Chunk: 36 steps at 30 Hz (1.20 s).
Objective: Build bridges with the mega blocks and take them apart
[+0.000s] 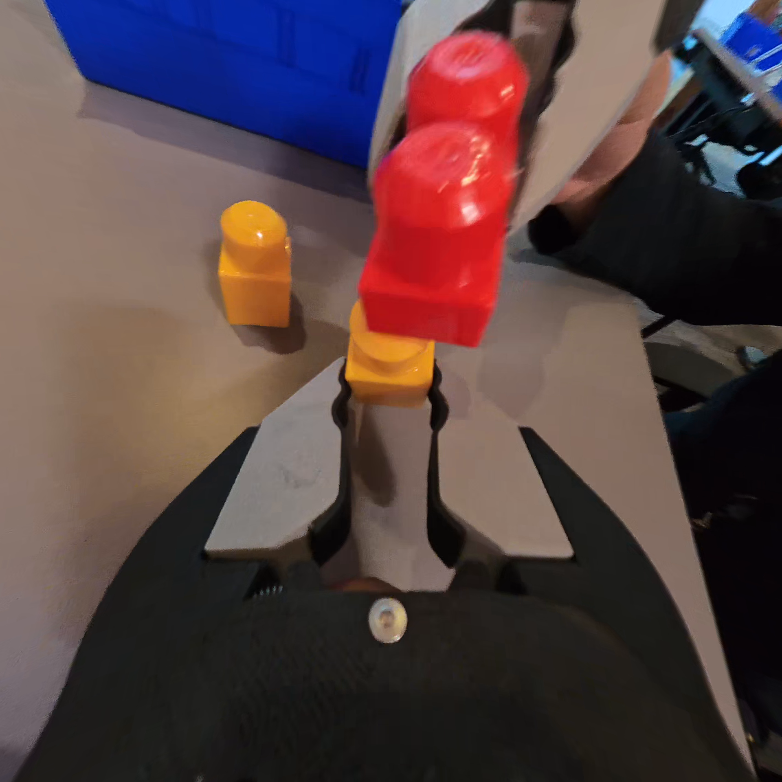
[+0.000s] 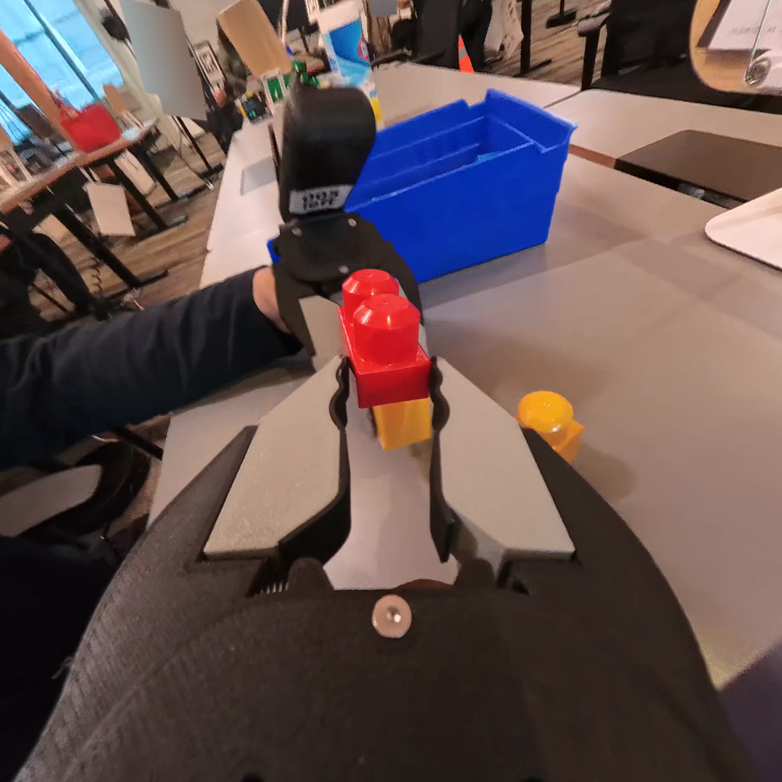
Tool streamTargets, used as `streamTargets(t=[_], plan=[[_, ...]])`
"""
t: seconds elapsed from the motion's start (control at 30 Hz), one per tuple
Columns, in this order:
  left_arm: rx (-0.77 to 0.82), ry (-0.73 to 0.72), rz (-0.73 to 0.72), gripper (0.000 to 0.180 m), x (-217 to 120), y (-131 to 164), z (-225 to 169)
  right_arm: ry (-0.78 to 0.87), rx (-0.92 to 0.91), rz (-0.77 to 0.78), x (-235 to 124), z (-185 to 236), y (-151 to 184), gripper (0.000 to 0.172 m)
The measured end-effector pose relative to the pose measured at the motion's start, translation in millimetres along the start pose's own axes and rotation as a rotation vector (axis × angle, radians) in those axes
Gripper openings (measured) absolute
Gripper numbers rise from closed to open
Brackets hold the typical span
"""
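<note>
A grey tabletop [image 2: 634,338] carries everything, and at its far side, toward twelve o'clock in the right wrist view, stands a deep blue plastic bin [image 2: 465,199] with an open top and an inner ledge. The left gripper [image 1: 388,381], black-bodied with grey fingers and wavy black pads, is clamped on a yellow-orange block [image 1: 389,376]: both pads press the sides of its square base, and its single round stud rises toward twelve o'clock, partly hidden. The right gripper [image 2: 389,381], of the same make, grips a red block [image 2: 389,364] by the sides of its base at the near end, its pads pressed against the glossy plastic. That red block is the larger of the pieces: a rectangular base bearing two tall faceted studs in a row, running away from the right wrist camera. It sits tilted over the yellow-orange block, its underside at that block's stud; whether the two are locked together cannot be told. In the right wrist view the yellow-orange block shows just below the red one, at six o'clock from it. A second yellow-orange block [image 2: 550,423], single-studded with a rounded glossy top, stands alone on the tabletop at three o'clock of the pair in that view, well apart from both grippers. A dark sleeve [image 2: 127,364] reaches in from nine o'clock.
</note>
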<state>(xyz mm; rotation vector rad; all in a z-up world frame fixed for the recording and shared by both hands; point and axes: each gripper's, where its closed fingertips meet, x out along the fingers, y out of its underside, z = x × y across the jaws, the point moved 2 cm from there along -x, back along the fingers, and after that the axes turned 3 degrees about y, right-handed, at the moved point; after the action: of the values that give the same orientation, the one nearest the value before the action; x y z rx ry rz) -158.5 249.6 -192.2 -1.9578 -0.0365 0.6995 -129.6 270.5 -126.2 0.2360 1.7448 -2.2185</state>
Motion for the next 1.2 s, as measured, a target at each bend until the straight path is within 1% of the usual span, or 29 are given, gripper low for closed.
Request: streamTargets(t=[0.07,0.2,0.33,0.53,0.77,0.97,1.0,1.03,1.2], plan=[[0.008,0.018,0.006,0.035,-2,1,-5,0.004,-0.027,0.037,4,1,6,0.034],[0.029,-0.009,0.058,0.035,3,8,-5,-0.015,-0.02,0.079,10,2,15,0.034],[0.052,-0.041,0.108,0.035,7,14,-2,0.013,-0.031,0.128,9,-4,22,0.034],[0.057,-0.07,0.111,0.035,2,14,1,-0.009,-0.047,0.188,12,-2,33,0.033],[0.068,-0.08,0.17,0.034,8,22,2,-0.039,0.003,0.184,15,-4,37,0.034],[0.08,-0.086,0.197,0.035,13,24,-1,-0.065,-0.001,0.191,18,0,39,0.04],[0.084,-0.086,0.203,0.035,14,25,-1,-0.058,-0.011,0.201,19,0,41,0.038],[0.085,-0.086,0.207,0.035,15,25,-2,-0.052,-0.023,0.214,21,0,43,0.031],[0.089,-0.086,0.218,0.035,14,26,-2,-0.041,-0.074,0.22,23,3,45,0.03]])
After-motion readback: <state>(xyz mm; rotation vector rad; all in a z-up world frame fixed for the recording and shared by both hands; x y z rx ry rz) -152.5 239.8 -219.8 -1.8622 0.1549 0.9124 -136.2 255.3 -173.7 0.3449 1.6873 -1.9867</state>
